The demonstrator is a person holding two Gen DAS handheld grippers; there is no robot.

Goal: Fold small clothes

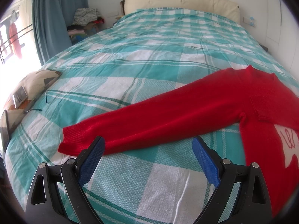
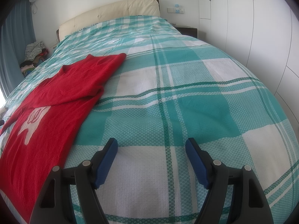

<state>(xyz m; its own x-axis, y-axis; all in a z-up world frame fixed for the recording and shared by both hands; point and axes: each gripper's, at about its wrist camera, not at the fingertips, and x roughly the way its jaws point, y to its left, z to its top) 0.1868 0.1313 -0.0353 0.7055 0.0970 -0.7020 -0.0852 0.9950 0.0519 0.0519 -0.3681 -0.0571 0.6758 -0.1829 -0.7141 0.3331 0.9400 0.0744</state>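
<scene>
Left gripper [image 1: 148, 145]: jaws spread, empty, near the sweater's outstretched sleeve cuff. Right gripper [image 2: 151, 146]: jaws spread, empty. Red sweater [image 2: 56, 100]: flat on plaid bedspread [image 2: 186, 93], left side; white motif, stitching unreadable.

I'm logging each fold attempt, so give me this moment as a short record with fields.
garment: red sweater, lying on the bed
left sleeve: stretched out flat, cuff near the left gripper
right sleeve: folded in over the chest
left gripper: open, holding nothing
right gripper: open, over bare bedspread
fold progress: one sleeve in, one still out
</scene>
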